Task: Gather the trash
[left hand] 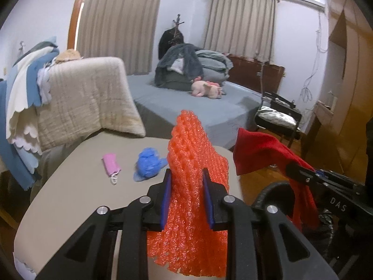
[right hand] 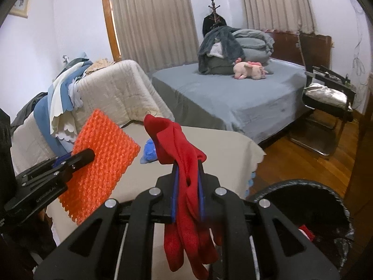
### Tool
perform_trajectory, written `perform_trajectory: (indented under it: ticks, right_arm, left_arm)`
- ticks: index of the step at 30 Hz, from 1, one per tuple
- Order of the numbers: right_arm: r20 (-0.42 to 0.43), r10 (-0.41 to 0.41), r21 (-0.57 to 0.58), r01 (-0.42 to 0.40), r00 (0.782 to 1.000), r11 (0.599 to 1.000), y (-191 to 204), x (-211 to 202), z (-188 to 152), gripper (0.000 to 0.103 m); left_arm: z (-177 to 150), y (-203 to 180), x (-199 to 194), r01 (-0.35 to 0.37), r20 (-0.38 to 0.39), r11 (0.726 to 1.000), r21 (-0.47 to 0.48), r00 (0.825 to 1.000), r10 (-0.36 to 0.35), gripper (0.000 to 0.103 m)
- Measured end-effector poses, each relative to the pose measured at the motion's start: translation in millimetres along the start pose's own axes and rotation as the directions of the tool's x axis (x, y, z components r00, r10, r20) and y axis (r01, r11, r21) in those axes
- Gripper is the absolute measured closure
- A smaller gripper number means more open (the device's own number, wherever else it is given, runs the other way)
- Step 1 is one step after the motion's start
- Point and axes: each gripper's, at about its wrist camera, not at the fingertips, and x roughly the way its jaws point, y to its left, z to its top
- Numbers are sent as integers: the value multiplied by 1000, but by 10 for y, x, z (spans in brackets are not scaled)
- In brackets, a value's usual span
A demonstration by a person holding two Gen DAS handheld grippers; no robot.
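A: Nearest the lens, the left gripper (left hand: 186,193) is clamped on an orange foam net (left hand: 193,186), held above the near edge of the beige table (left hand: 70,186).

B: And the right gripper (right hand: 187,186)?

A: It pinches a red cloth (right hand: 184,163) beside the table, just left of the black-lined trash bin (right hand: 326,191).

B: What is on the table?

A: A pink mask (left hand: 110,164) and a crumpled blue wad (left hand: 149,163), both toward its far side.

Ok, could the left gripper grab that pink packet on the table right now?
Probably not yet: the left gripper is shut on the orange foam net, so its jaws are full. The way to the pink packet looks open.
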Motion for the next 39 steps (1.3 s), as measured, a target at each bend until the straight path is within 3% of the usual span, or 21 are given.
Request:
perform_trajectory:
  ticks: [17, 39]
  right_arm:
    - [51, -115, 47, 112, 992, 993, -509, -716, -164, 90]
    - [-20, -301, 178, 300, 953, 937, -1429, -958, -623, 90]
  left_arm:
    - [-6, -768, -243, 119, 30, 989, 89, 992, -122, 78]
    - [-328, -1676, 193, 285, -87, 939, 192, 958, -273, 78]
